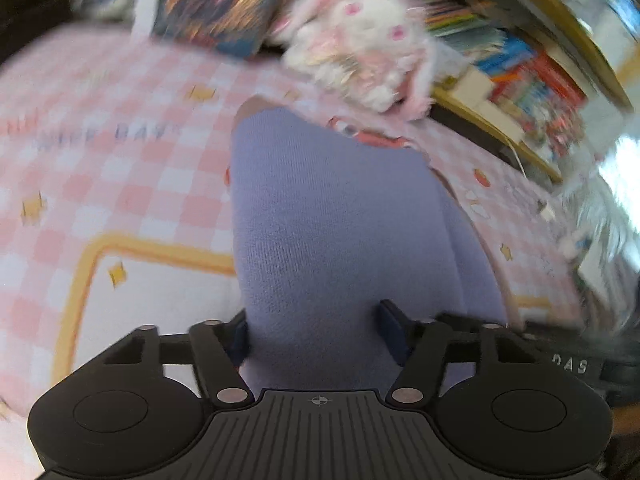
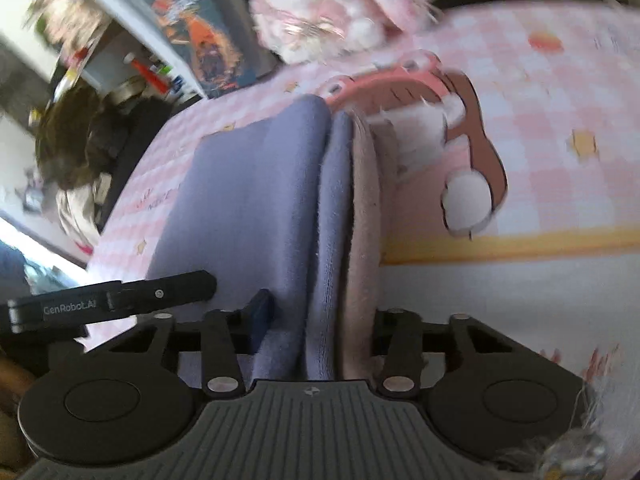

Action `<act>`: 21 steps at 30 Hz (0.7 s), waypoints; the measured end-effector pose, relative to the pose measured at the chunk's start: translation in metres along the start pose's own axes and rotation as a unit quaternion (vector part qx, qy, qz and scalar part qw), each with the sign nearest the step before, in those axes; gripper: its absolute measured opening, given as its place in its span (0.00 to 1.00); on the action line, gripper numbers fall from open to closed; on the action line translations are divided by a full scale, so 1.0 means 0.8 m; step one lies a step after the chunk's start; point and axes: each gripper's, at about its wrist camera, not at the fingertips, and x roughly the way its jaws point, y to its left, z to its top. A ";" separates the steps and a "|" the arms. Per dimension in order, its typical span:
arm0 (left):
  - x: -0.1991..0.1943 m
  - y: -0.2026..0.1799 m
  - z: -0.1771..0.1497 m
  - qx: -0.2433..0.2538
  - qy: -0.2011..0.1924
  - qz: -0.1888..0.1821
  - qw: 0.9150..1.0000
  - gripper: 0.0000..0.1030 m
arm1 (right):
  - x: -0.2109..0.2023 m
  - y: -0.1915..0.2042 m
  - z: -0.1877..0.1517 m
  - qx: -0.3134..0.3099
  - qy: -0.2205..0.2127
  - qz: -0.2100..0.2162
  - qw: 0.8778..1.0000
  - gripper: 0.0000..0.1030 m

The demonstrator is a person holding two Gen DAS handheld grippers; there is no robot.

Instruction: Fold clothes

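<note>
Left gripper (image 1: 316, 332) clamped on lilac garment (image 1: 340, 220), right gripper (image 2: 316, 320) clamped on its bunched folds, over pink checked blanket (image 1: 120, 184)

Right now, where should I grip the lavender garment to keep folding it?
Grip the lavender garment at its near bunched edge, approaching from the near side. The layers stand stacked upright between the right gripper there, over the pink checked blanket.

You have before you: a pink-and-white checked blanket (image 1: 120, 184) with yellow stars, a yellow-bordered white panel and a cartoon figure print (image 2: 472, 160). At its far edge, a fluffy white-and-pink plush toy (image 1: 360, 52). Beside that, an orange-and-blue picture book (image 1: 216, 4). Behind, a wooden bookshelf (image 1: 532, 80) packed with colourful books.
</note>
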 end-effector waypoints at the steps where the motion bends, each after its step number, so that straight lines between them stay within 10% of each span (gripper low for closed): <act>1: -0.004 -0.008 -0.001 0.021 -0.009 0.005 1.000 0.56 | -0.004 0.009 -0.001 -0.029 -0.010 -0.010 0.999 0.30; 4: 0.000 -0.006 -0.001 0.018 0.000 0.003 1.000 0.59 | -0.009 0.022 -0.006 -0.070 -0.022 -0.027 0.997 0.29; 13: 0.026 0.032 0.001 -0.080 0.018 -0.044 0.996 0.71 | 0.013 -0.039 0.002 0.100 0.013 0.041 0.994 0.51; 21: 0.003 0.005 -0.006 -0.062 -0.013 -0.027 0.998 0.48 | -0.004 -0.022 0.003 0.059 -0.020 0.039 0.997 0.29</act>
